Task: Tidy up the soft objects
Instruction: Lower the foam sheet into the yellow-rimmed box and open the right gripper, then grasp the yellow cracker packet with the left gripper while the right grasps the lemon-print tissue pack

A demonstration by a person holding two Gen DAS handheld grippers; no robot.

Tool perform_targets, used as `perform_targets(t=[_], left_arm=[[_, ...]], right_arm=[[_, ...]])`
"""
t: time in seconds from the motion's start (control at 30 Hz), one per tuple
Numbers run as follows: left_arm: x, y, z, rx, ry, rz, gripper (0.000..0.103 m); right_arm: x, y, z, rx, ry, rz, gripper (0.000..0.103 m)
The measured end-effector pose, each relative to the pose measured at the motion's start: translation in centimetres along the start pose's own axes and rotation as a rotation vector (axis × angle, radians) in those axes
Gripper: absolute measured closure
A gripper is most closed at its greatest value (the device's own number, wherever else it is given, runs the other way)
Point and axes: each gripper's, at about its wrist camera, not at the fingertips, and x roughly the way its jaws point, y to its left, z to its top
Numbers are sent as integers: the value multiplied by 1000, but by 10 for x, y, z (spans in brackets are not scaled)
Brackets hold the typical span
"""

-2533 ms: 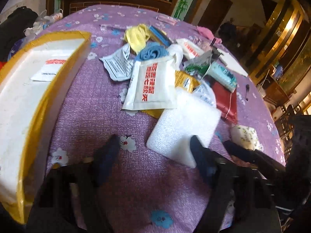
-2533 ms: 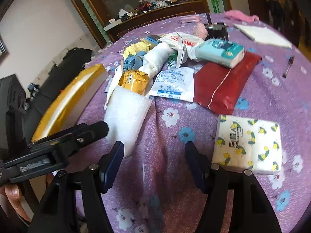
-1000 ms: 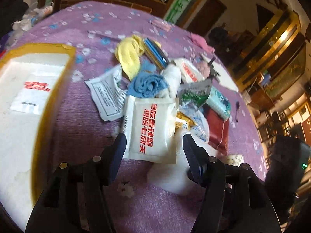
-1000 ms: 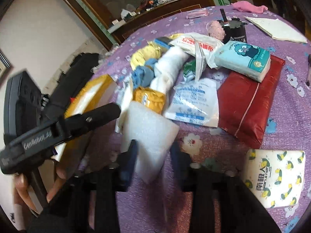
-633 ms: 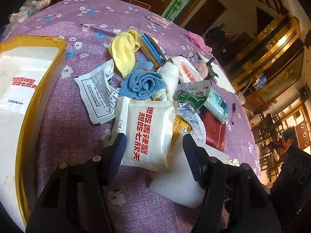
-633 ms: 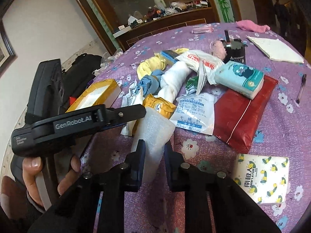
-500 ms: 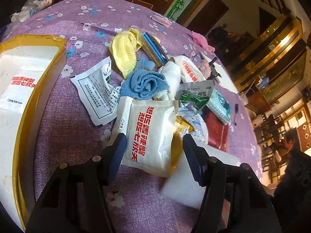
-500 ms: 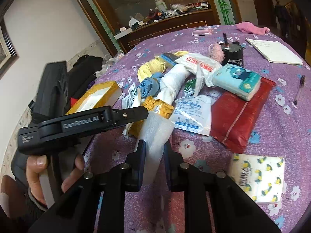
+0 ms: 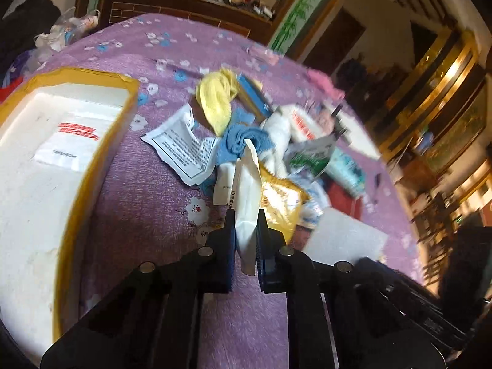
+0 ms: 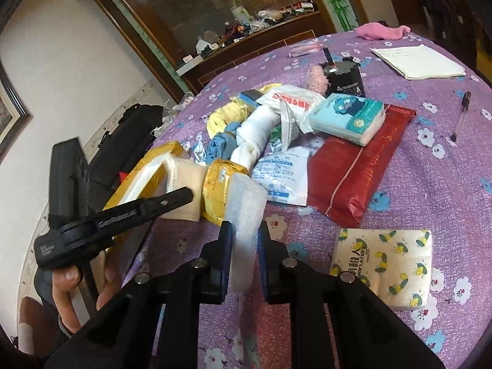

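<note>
My left gripper [image 9: 245,224] is shut on a white packet with red print [image 9: 246,190], lifted edge-on above the purple tablecloth; it also shows in the right wrist view [image 10: 184,184]. My right gripper [image 10: 244,233] is shut on a white foam sheet [image 10: 246,206], which also shows in the left wrist view [image 9: 344,240]. A yellow-rimmed white foam box [image 9: 46,153] lies left of the pile. The pile holds a yellow cloth [image 9: 216,98], a blue towel [image 9: 243,138], a white towel roll [image 10: 261,129] and a yellow pouch [image 9: 281,203].
A red pouch [image 10: 363,172], a blue tissue pack [image 10: 347,117], a lemon-print tissue pack [image 10: 384,261], a black can [image 10: 344,77], a pen [image 10: 459,115] and a notepad [image 10: 418,61] lie on the round table. A cabinet stands behind.
My left gripper has closed on the white red-print packet and raised it on edge. My right gripper stays shut on the foam sheet, lifted off the table.
</note>
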Motion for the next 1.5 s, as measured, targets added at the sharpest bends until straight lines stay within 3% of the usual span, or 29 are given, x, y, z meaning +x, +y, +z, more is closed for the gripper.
perform_targets(t=[0.2, 0.27, 0.37, 0.5, 0.6, 0.77, 0.87, 0.93, 0.97, 1.0, 1.03, 1.07, 1.1, 1.13, 1.23, 1.37, 1.43, 1.5], left_arm=[[-54, 15, 5, -68, -72, -28, 93], [-79, 22, 8, -84, -98, -14, 93], [-116, 36, 14, -86, -144, 71, 93], [-141, 69, 17, -89, -177, 258, 93], [-135, 101, 13, -123, -129, 383, 93], [-115, 131, 6, -136, -46, 492, 93], [-108, 140, 3, -138, -31, 496, 93], [-106, 144, 1, -162, -20, 446, 91], [-104, 148, 0, -189, -7, 411, 89], [-101, 146, 1, -208, -1, 386, 79], [-101, 147, 1, -231, -1, 355, 64], [-103, 150, 0, -255, -10, 321, 58], [-106, 152, 0, -281, -31, 292, 50], [-109, 153, -1, -303, -51, 282, 42], [-119, 146, -4, -318, -98, 320, 39], [-138, 114, -6, -206, -231, 479, 38], [-139, 93, -5, -145, -249, 485, 38], [-136, 70, -3, -105, -261, 441, 39]], right_arm=[[-8, 19, 7, -30, -41, 28, 92], [-9, 31, 13, -37, -35, 98, 92], [-2, 61, 25, -72, -11, 205, 93], [30, 109, 34, -142, 50, 331, 93], [75, 139, 27, -173, 157, 390, 93], [134, 163, 3, -171, 321, 401, 93], [148, 164, -4, -149, 356, 371, 89], [148, 161, -4, -125, 360, 370, 88], [146, 158, -3, -113, 356, 375, 88], [143, 156, -2, -112, 351, 371, 88], [139, 155, 0, -117, 341, 366, 79], [131, 155, 2, -124, 315, 377, 72], [126, 156, 3, -132, 297, 377, 53], [123, 157, 5, -143, 272, 362, 46], [108, 156, 4, -190, 242, 356, 43], [85, 147, 2, -220, 200, 358, 43], [74, 141, 3, -230, 167, 342, 43], [61, 131, 3, -238, 125, 319, 43]])
